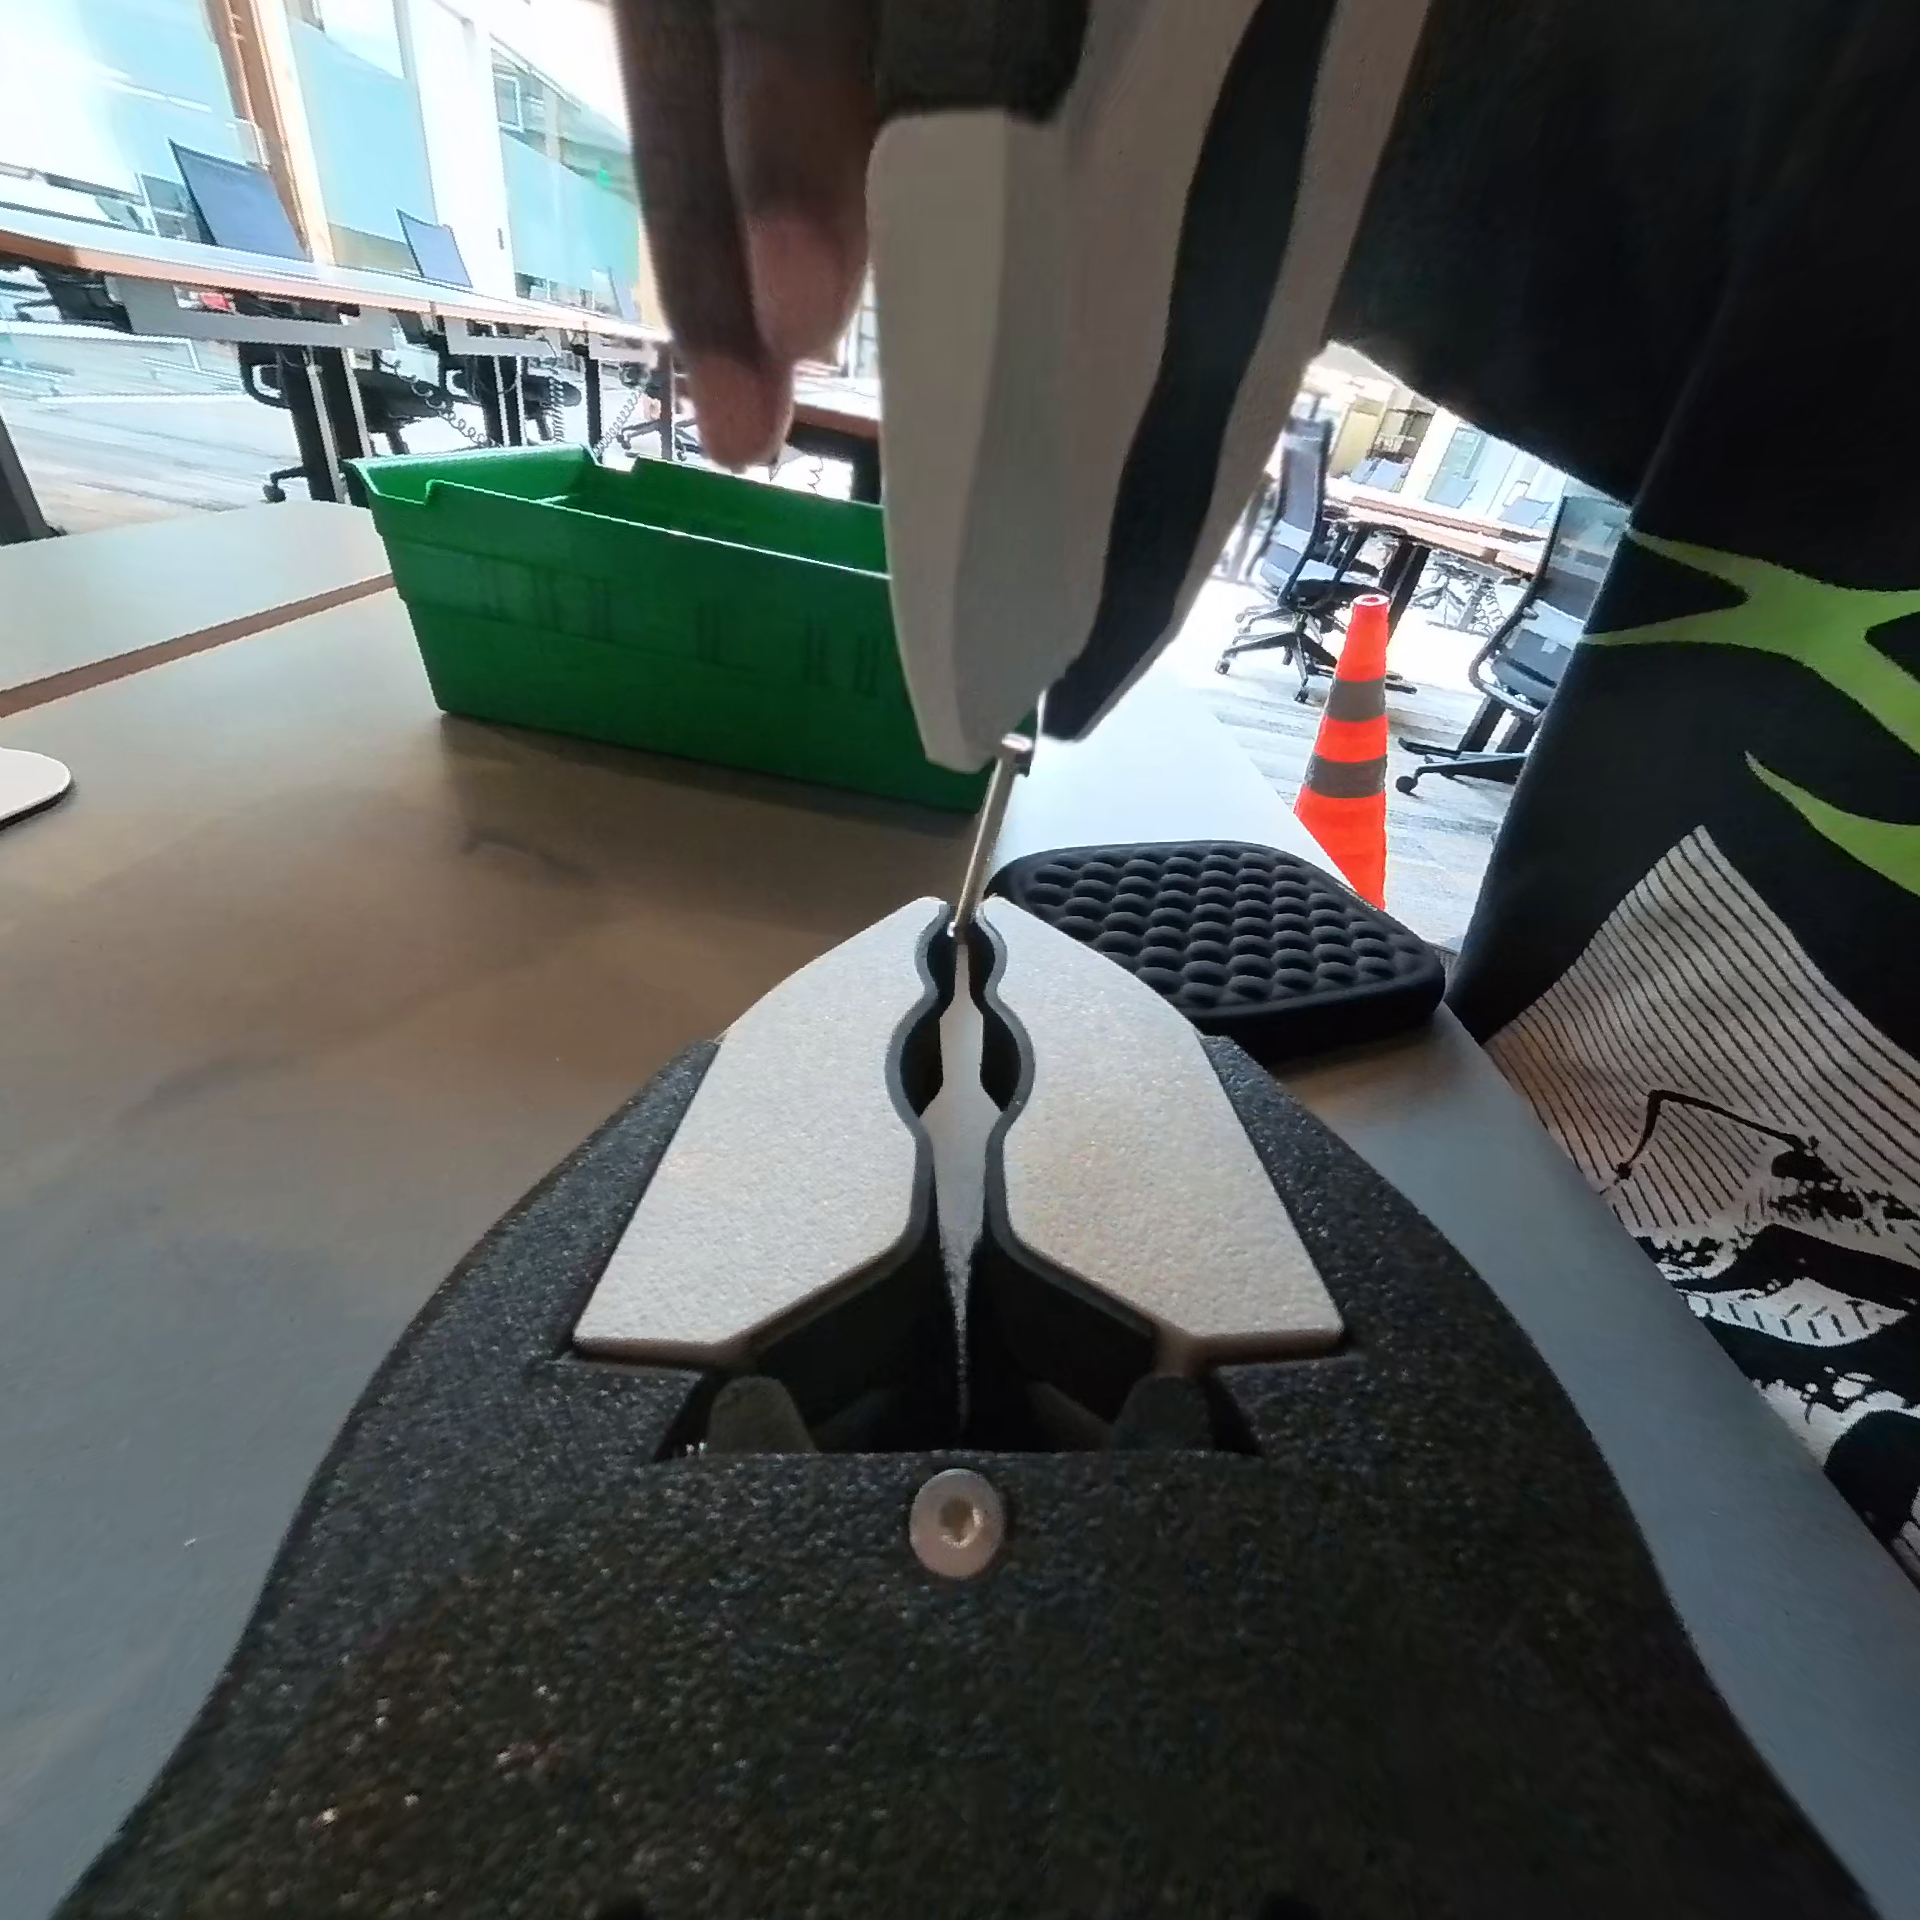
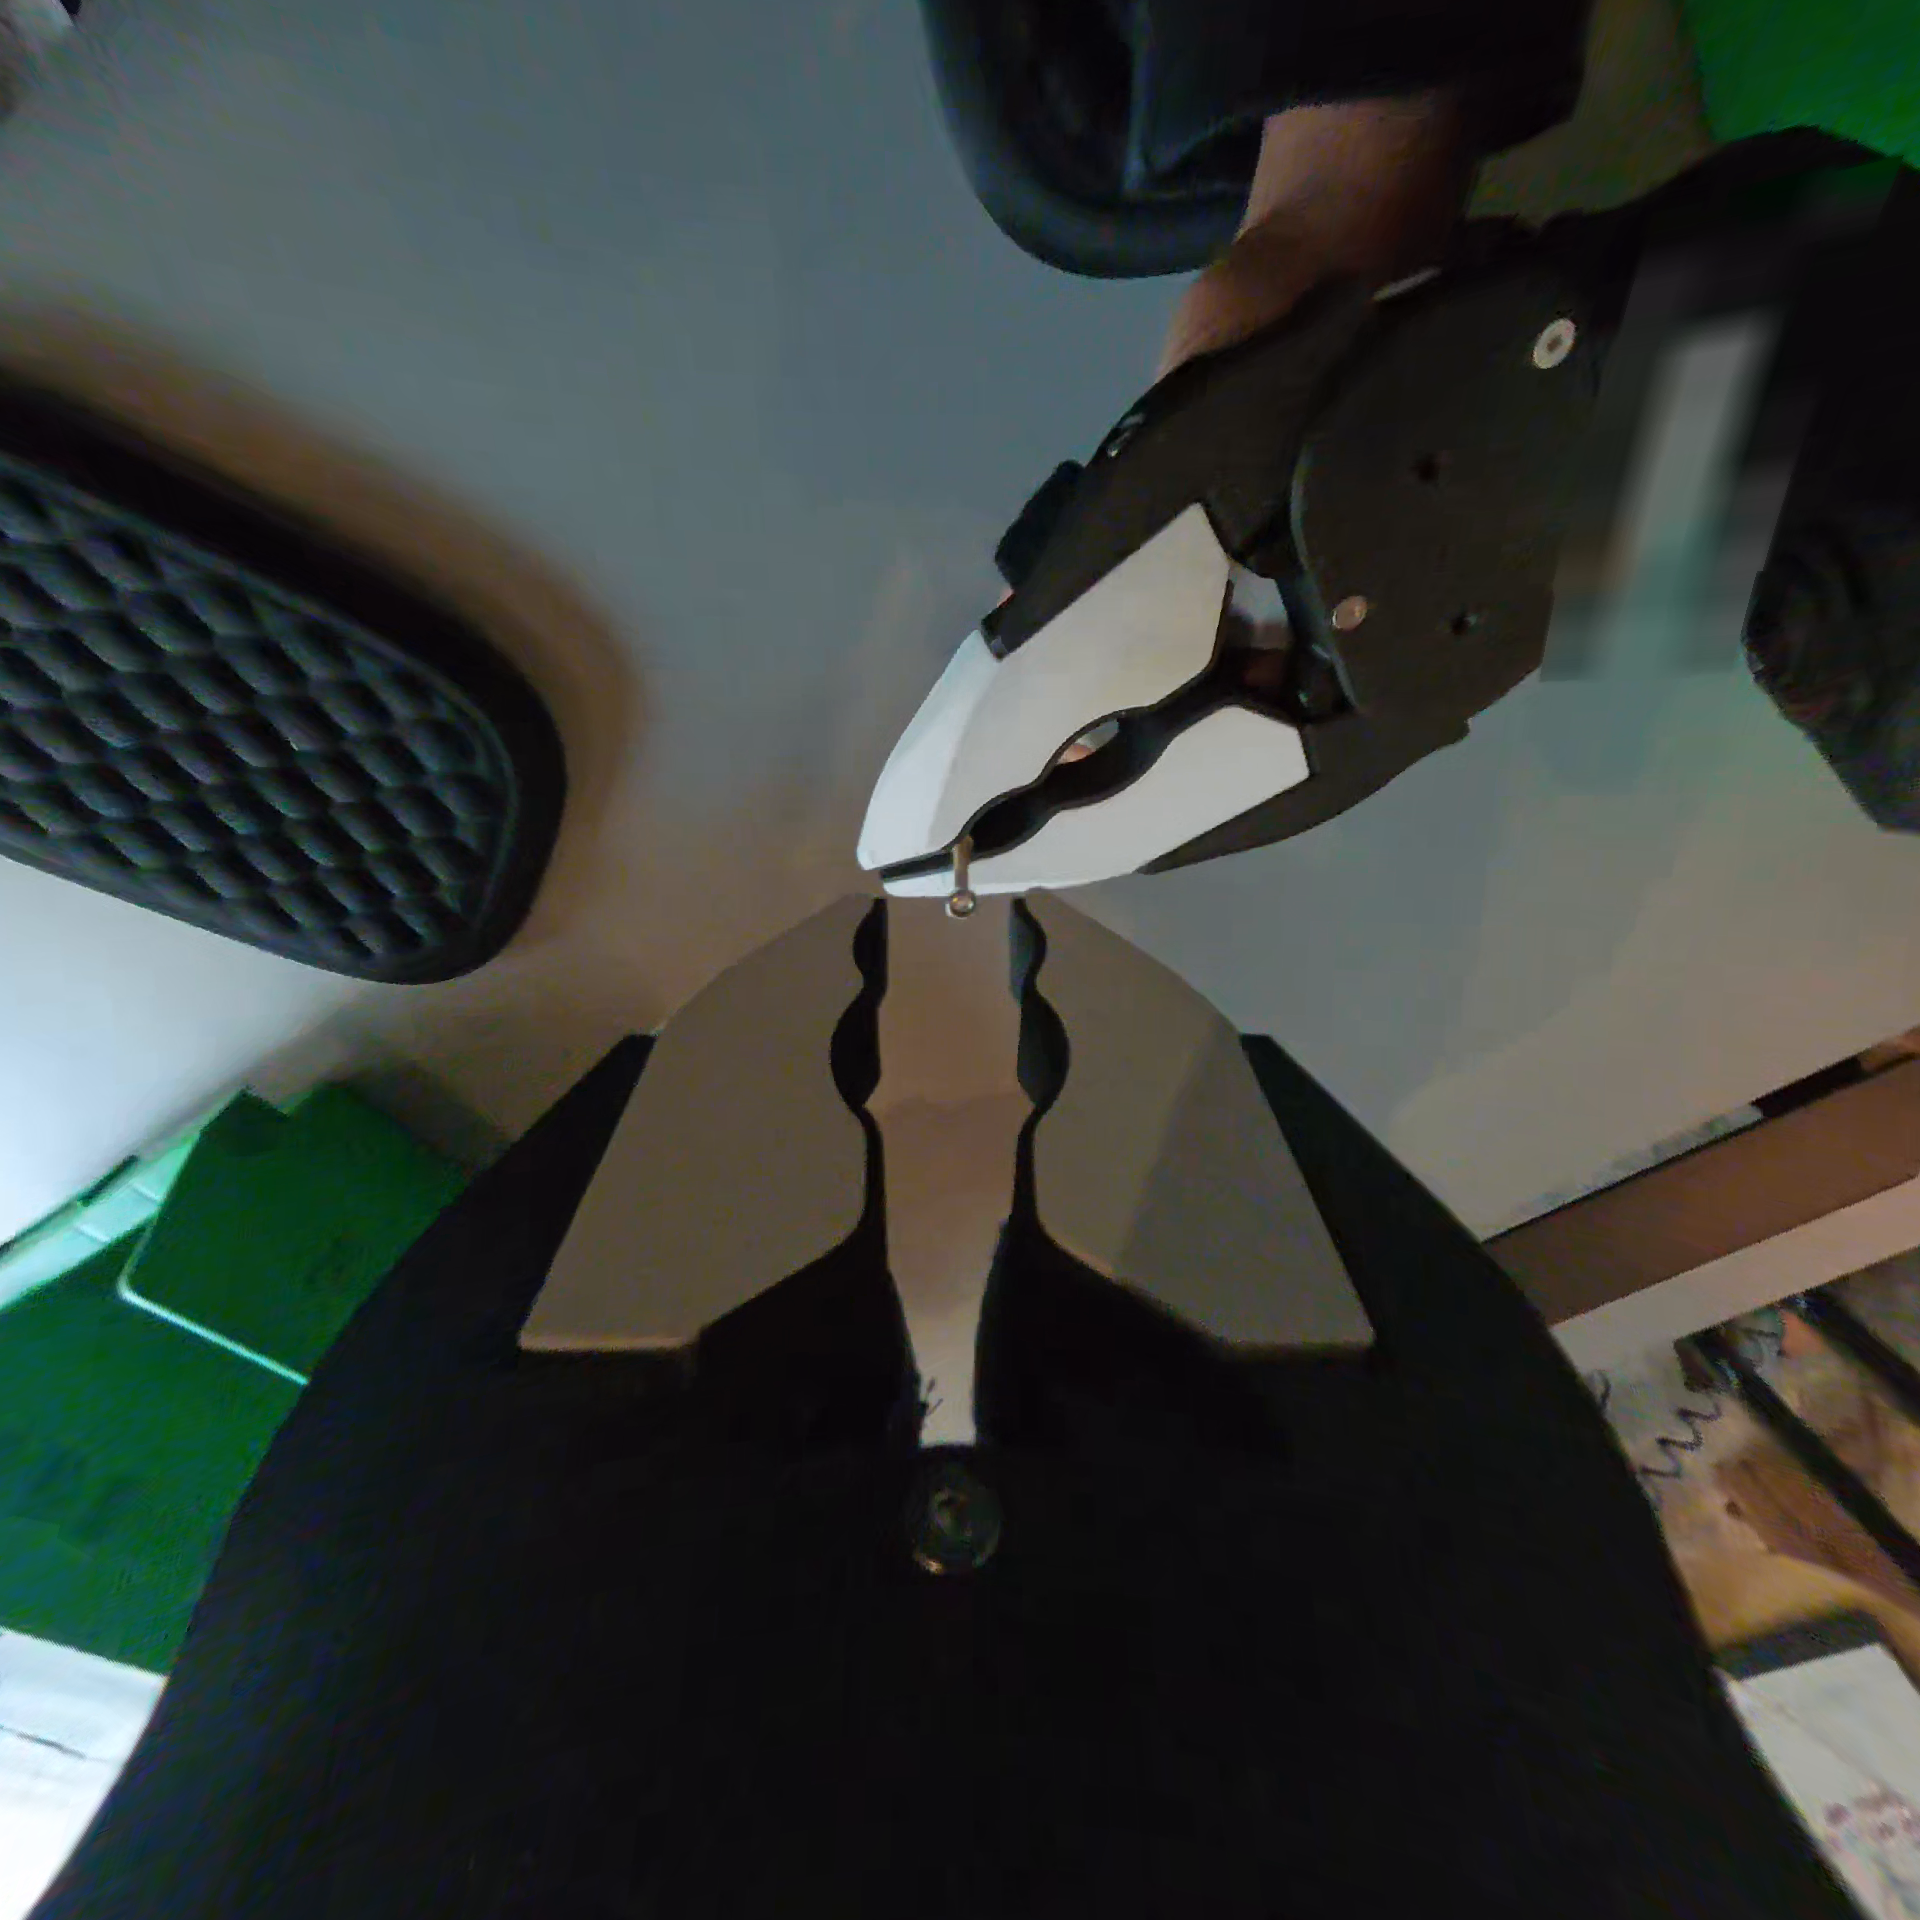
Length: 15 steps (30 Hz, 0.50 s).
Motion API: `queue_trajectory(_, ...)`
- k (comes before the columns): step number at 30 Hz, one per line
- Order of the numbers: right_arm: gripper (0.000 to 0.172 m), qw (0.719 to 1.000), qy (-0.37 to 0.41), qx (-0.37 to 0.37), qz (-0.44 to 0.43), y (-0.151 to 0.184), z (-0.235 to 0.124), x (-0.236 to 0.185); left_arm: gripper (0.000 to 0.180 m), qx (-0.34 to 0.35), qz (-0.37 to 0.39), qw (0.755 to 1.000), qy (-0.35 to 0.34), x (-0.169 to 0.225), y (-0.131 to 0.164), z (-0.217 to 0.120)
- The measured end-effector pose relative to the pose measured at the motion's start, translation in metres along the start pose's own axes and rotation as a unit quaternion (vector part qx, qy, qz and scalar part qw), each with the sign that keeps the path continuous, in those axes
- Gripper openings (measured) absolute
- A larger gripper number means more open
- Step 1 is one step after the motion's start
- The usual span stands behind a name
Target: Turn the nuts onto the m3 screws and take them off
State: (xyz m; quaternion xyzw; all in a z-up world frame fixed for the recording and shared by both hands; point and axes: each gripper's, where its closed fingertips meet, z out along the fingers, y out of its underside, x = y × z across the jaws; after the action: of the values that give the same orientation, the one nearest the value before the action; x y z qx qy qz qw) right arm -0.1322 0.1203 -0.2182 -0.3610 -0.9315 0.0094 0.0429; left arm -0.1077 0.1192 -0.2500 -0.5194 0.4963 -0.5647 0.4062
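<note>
My left gripper (image 1: 964, 914) is shut on a thin metal screw (image 1: 987, 831), gripping its lower end at the very fingertips. The screw slants up and away from them. A small metal piece (image 1: 1015, 744) sits at its far end; I cannot tell whether it is a nut or the screw's head. My right gripper (image 2: 948, 914) is open, and that metal end (image 2: 961, 904) lies between its fingertips with a gap on each side. The right wrist view shows the left gripper (image 2: 904, 871) coming in from the upper right, pinching the screw (image 2: 961, 868). In the left wrist view the right gripper (image 1: 1013, 732) comes down from above.
A green bin (image 1: 644, 623) stands behind on the grey-brown table (image 1: 312, 935). A black honeycomb pad (image 1: 1226, 935) lies to the right near the table edge and also shows in the right wrist view (image 2: 239, 707). A person's hand (image 1: 748, 260) and dark shirt (image 1: 1714, 520) are close by. An orange cone (image 1: 1351, 748) stands on the floor. Spacing between my two grippers at the tips: around 4 centimeters.
</note>
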Motion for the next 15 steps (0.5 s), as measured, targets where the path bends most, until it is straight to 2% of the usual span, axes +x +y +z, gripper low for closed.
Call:
queue_trajectory(4, 0.006, 1.0, 0.001, -0.006, -0.026, 0.001, 0.0047, 0.0049, 0.001, 0.0, 0.0, 1.0, 0.002, 0.0004, 0.0, 0.0001)
queue_trajectory(6, 0.005, 1.0, 0.001, 0.003, -0.004, -0.0012, 0.0049, 0.0059, 0.001, 0.001, -0.001, 1.0, 0.0, 0.0, -0.0003, -0.0001)
queue_trajectory(11, 0.004, 0.981, 0.01, -0.002, 0.192, 0.0045, 0.005, 0.0072, 0.001, 0.002, 0.001, 1.0, -0.011, -0.0022, -0.0005, -0.0003)
queue_trajectory(13, 0.004, 0.954, 0.028, -0.006, 0.299, 0.0062, 0.0051, 0.0075, 0.001, 0.002, 0.0, 1.0, -0.014, -0.0028, -0.0005, -0.0003)
queue_trajectory(15, 0.005, 0.914, 0.042, -0.007, 0.403, 0.0082, 0.0055, 0.006, 0.001, 0.0, 0.0, 1.0, -0.014, -0.0029, -0.0001, 0.0001)
